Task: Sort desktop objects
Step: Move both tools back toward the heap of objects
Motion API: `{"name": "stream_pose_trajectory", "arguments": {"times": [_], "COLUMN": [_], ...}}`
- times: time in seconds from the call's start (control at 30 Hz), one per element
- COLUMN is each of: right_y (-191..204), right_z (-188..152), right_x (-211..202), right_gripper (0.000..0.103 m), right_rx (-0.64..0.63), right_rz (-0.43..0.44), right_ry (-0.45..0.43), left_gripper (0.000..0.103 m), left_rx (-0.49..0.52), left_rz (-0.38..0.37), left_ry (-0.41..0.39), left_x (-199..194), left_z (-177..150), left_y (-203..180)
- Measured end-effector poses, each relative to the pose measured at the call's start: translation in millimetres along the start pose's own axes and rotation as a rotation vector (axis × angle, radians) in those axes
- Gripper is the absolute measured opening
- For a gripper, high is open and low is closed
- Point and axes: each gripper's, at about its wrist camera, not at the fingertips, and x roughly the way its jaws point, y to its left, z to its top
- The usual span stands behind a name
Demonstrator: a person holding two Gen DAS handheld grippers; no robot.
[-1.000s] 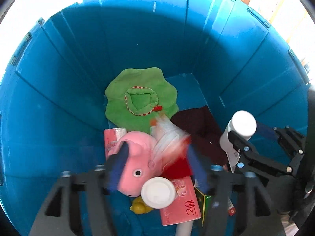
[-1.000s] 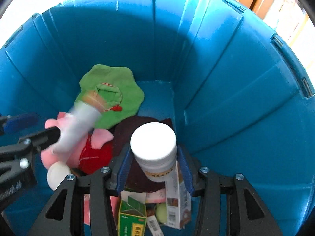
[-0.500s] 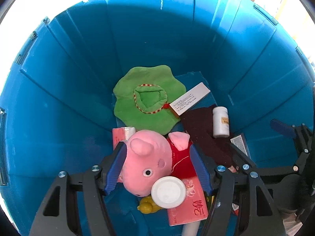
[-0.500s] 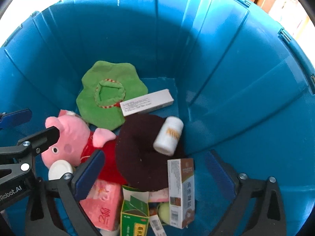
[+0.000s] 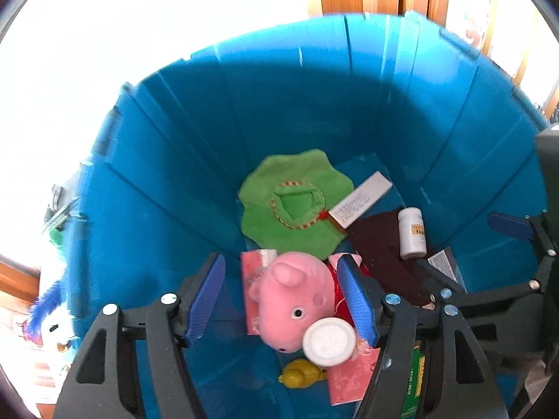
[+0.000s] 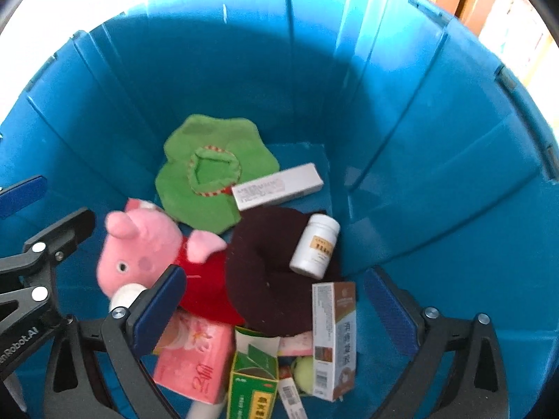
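— Hovering over the blue bin (image 6: 436, 146) with both grippers; right gripper (image 6: 276, 300) spread as wide as possible, nothing between its fingers (image 6: 387, 300).
— And the white pill bottle (image 6: 315, 245)?
— Lying on its side on the dark red cloth (image 6: 265, 279), cap toward the far wall, just beyond the right fingers. Long axis roughly in line with the gripper's reach, tilted slightly right.
— Left gripper (image 5: 279, 300)?
— Half spread, empty, framing the pink pig plush (image 5: 297, 296) without touching. Bottle well off to its right.
— So nearer to the right hand, likely.
— Probably done here, though: everything already binned.
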Motion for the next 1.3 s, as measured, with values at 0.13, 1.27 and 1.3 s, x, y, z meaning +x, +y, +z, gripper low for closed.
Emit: {"name": "stream_pose_trajectory", "arguments": {"times": [0.13,1.27,1.3], "right_y": [3.6,269.1,282.1], "right_z": [1.0,-158.2,-166.5], "right_x": [-11.6,-220.4,-218.2], "right_gripper": [0.103,0.103,0.103], "right_rx": [-0.007,-0.293,-0.314], "right_rz": [0.006,0.388,0.4], "right_ry": [-0.041,-0.582,-0.587], "left_gripper": [0.066,0.083,0.083], "left_rx": [-0.013,-0.42,-0.444], "left_rz": [-0.022,0.121,0.117], "left_ry": [-0.064,-0.283,-0.256], "left_x": [-38.5,-140.1,-130.5], "left_z": [-5.6,-315.7,-330.6], "left_y": [12.2,290.4,297.5]}}
